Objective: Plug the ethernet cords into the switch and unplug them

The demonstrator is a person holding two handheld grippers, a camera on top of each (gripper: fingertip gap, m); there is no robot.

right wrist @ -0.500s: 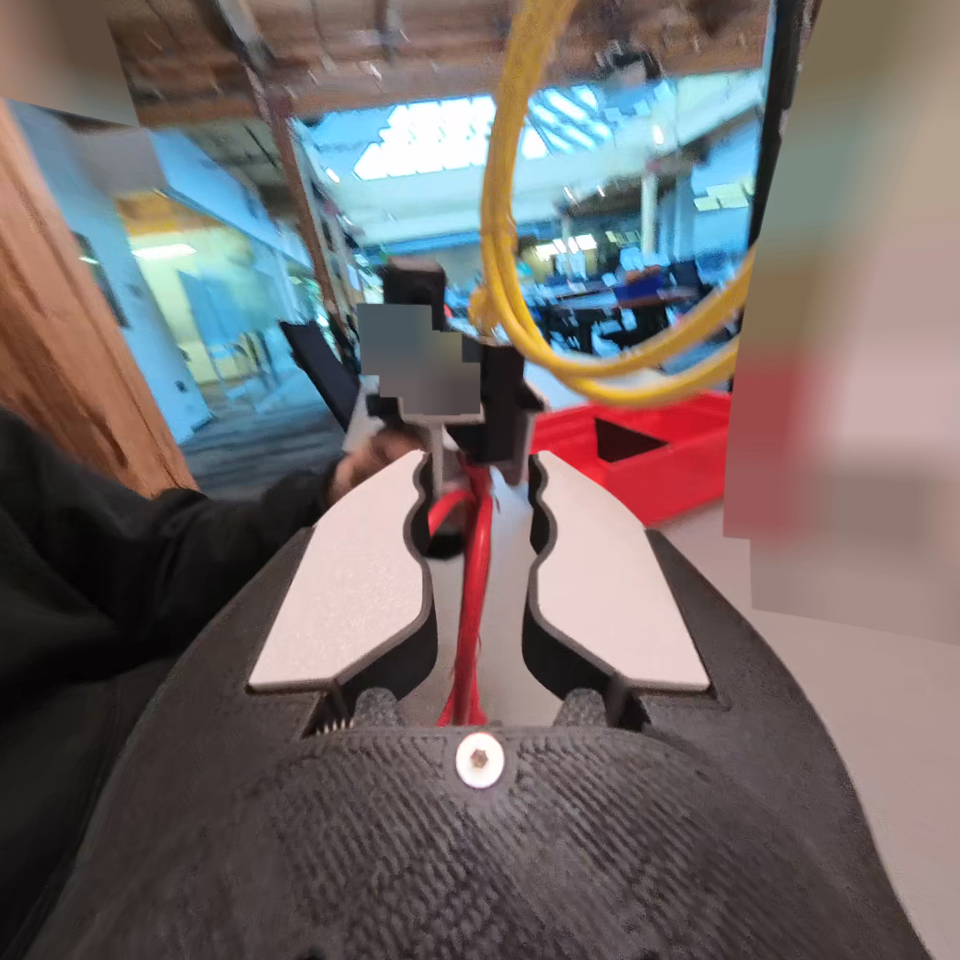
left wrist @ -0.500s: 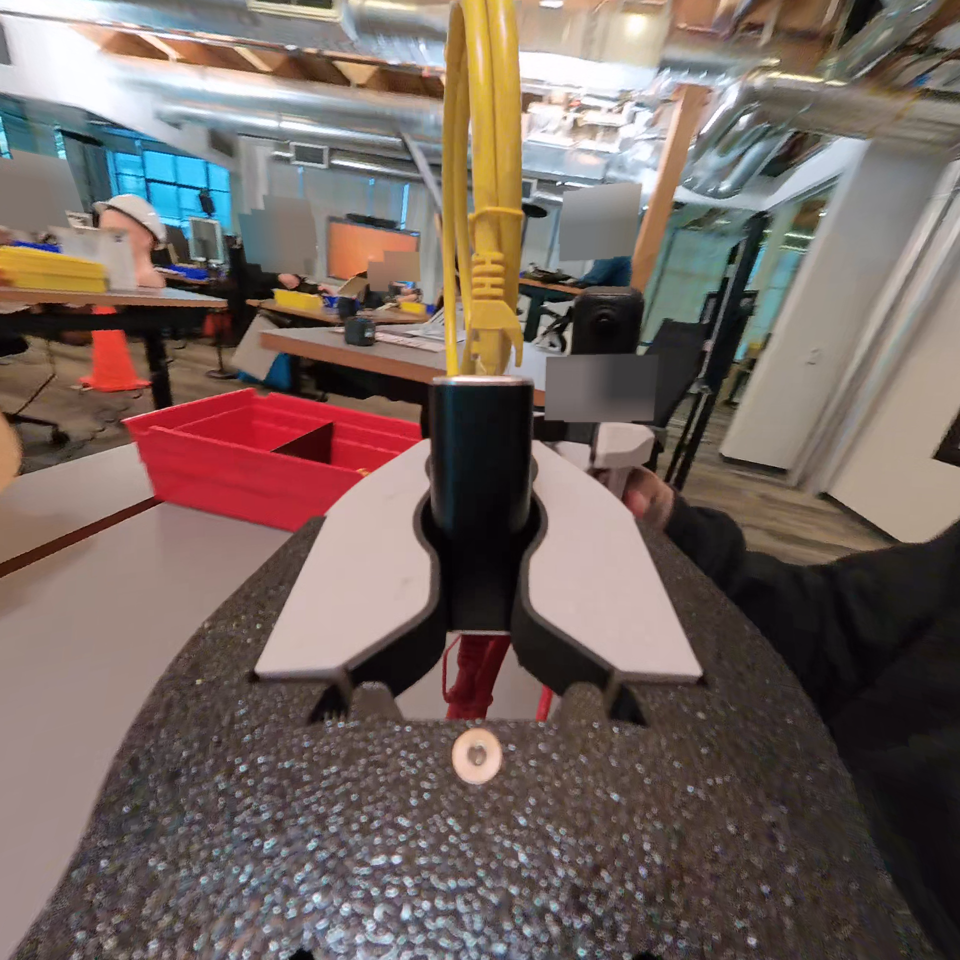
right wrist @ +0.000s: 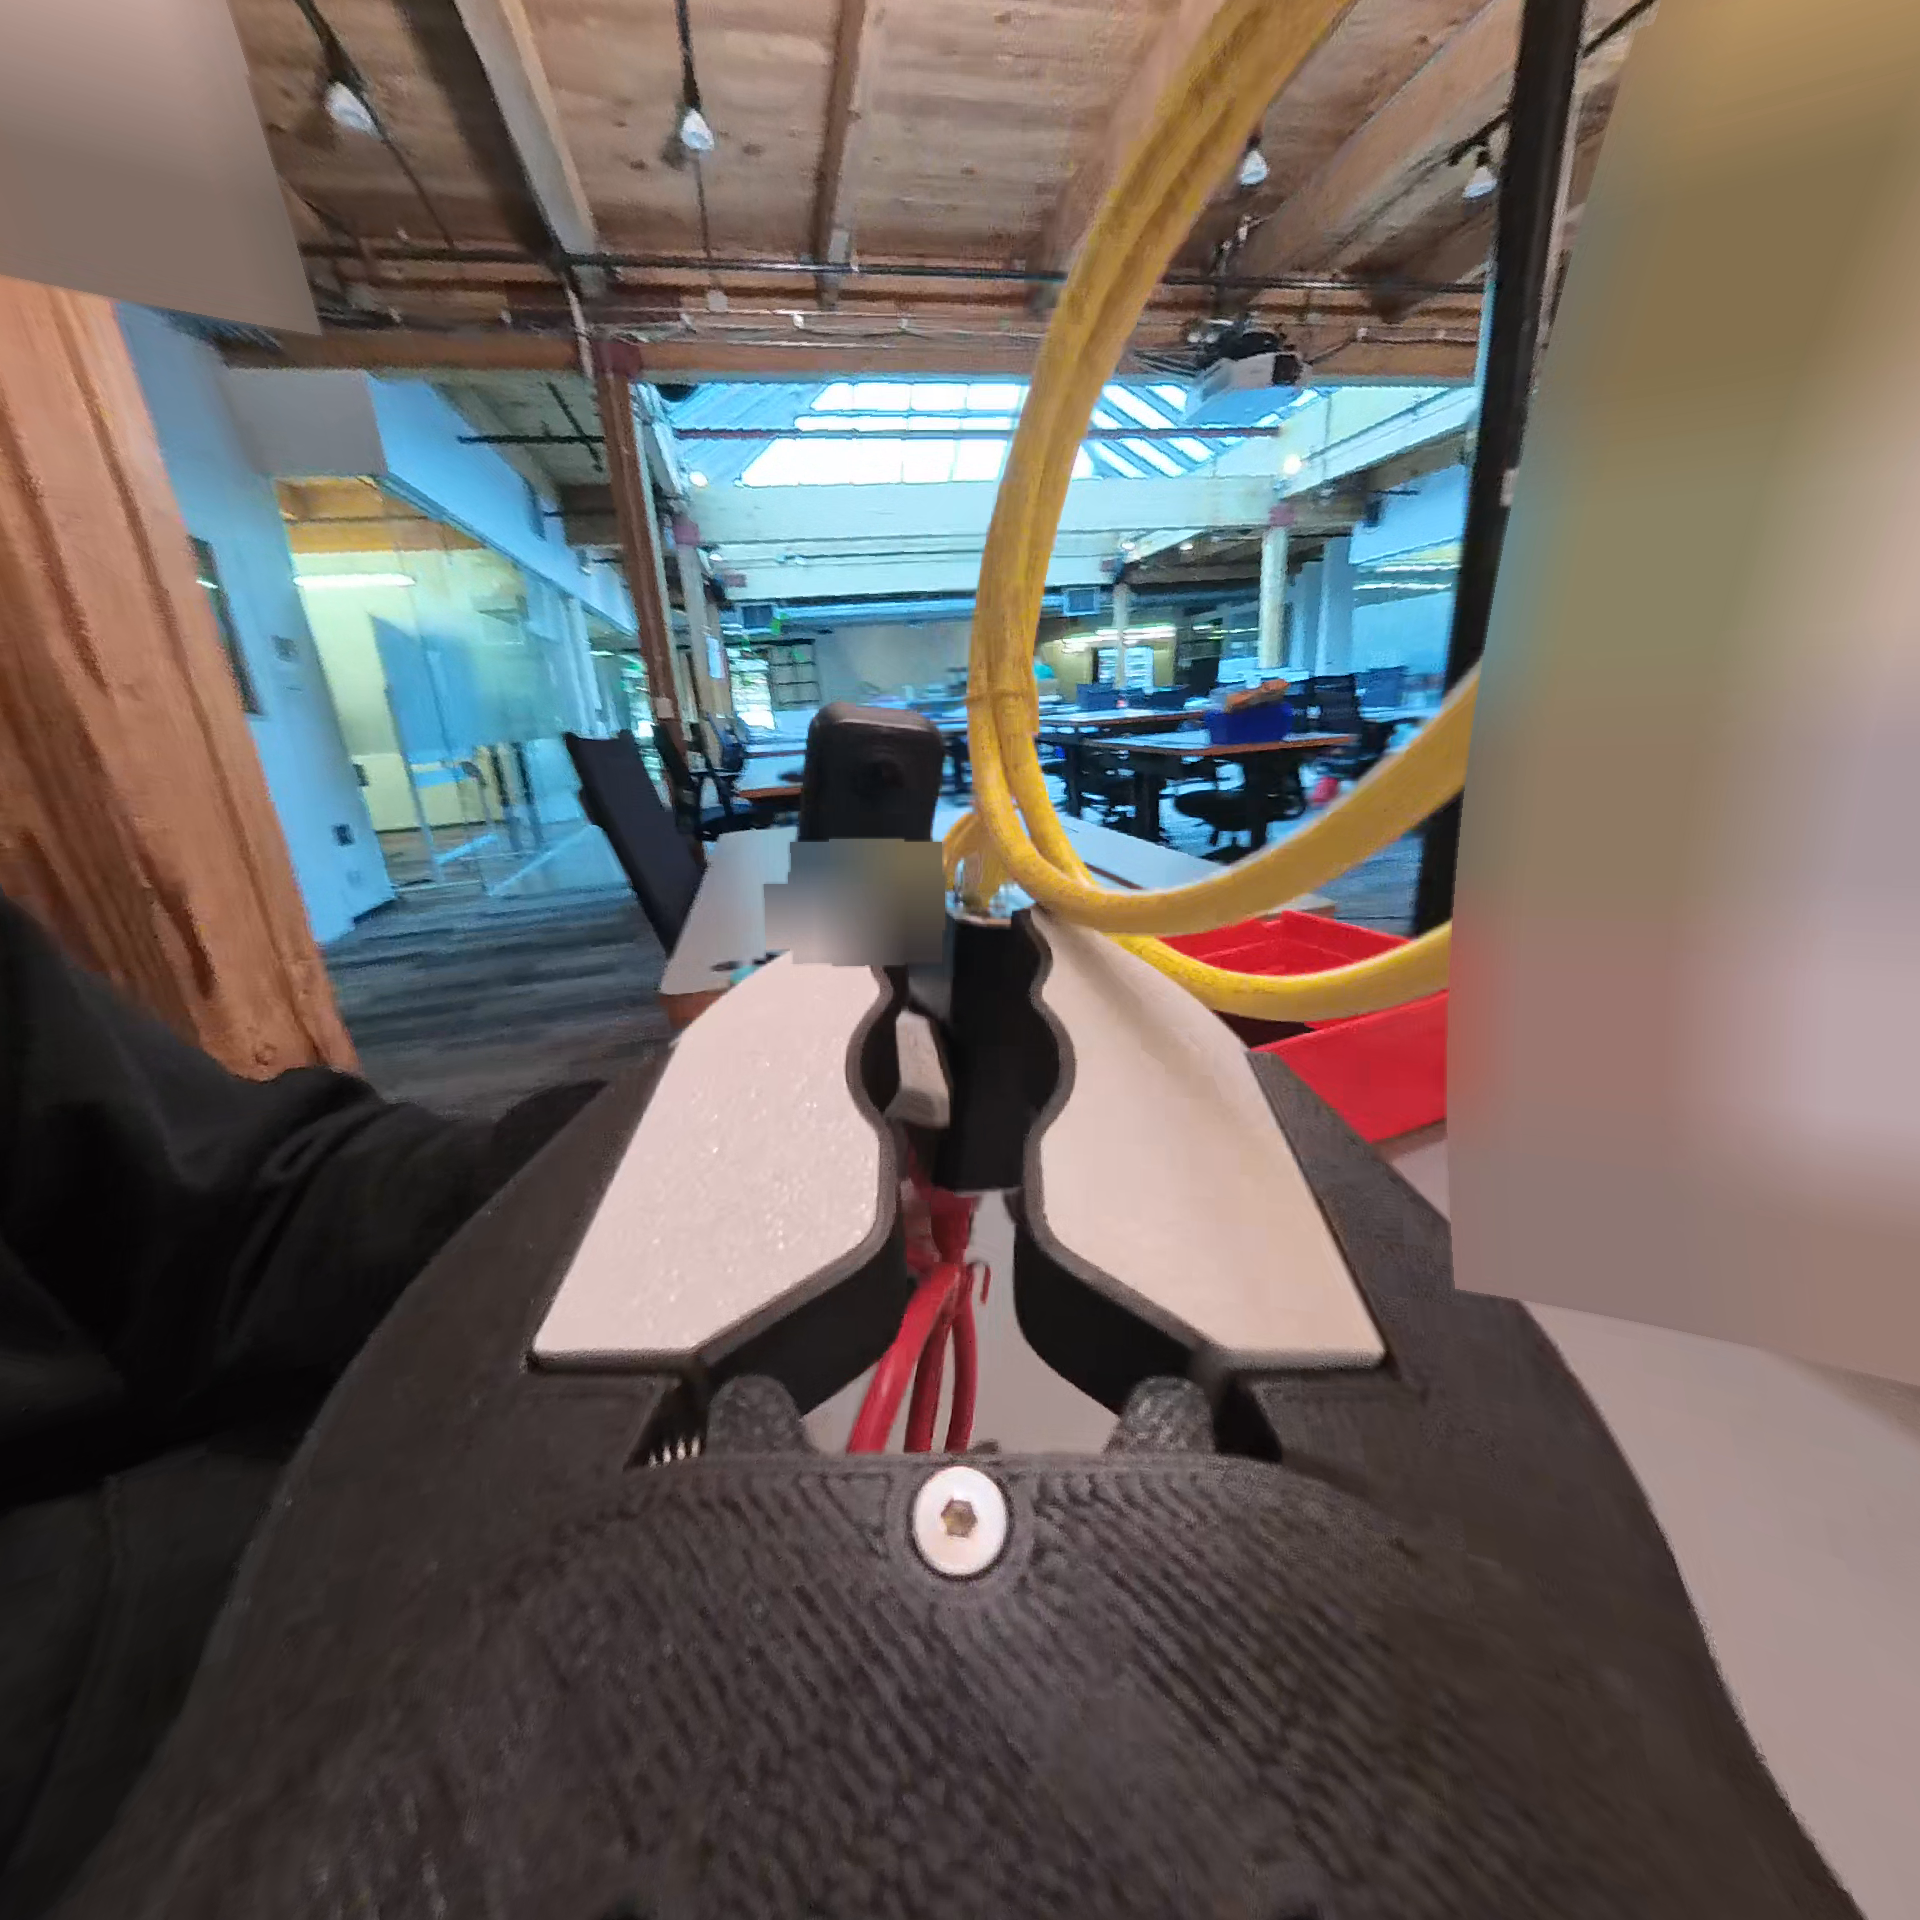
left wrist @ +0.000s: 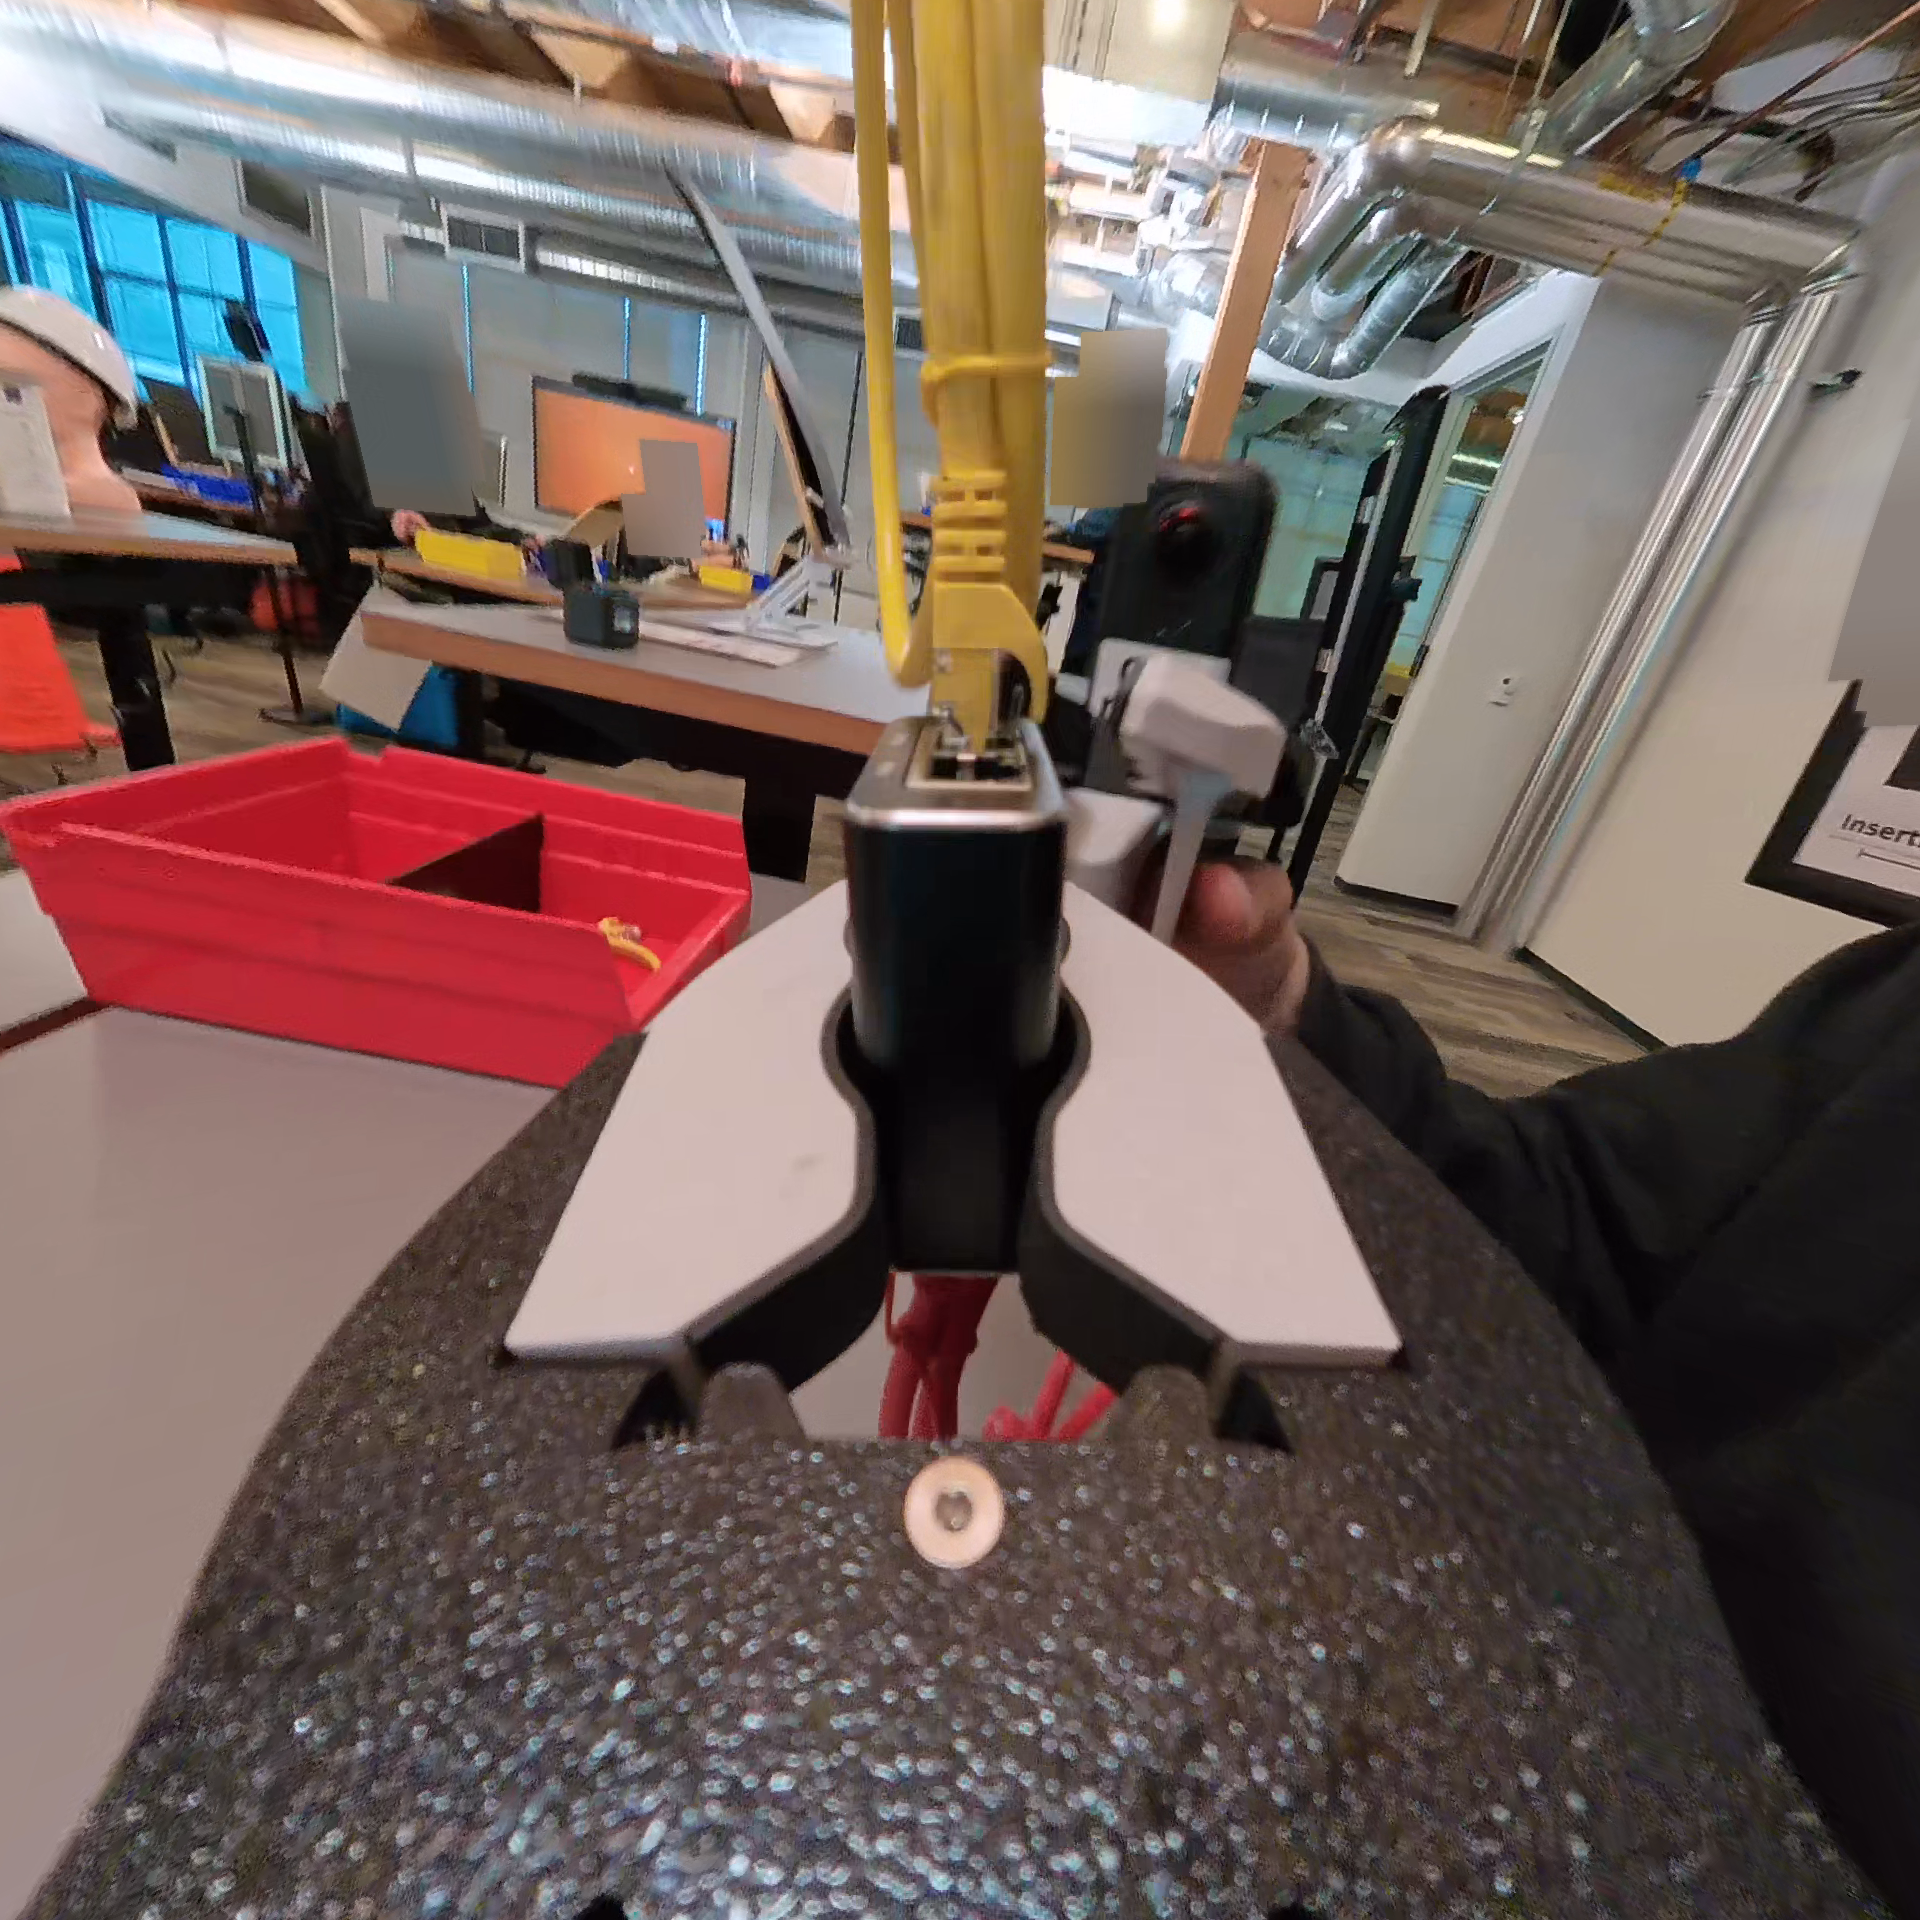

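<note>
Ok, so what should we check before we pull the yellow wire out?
1. Left gripper clamped on the switch: ok.
2. Yellow plug lined up with the switch's top port: ok, its tip is in the port.
3. Yellow plug latched or already loose: cannot tell.
4. Right gripper gripping the yellow plug: not ok. Its fingers stand apart and the plug sits above them.
5. Red cord plugged in under the switch: cannot tell. It hangs just below it.
6. Red bin out of the way: ok, it sits off to the left on the table.
</note>
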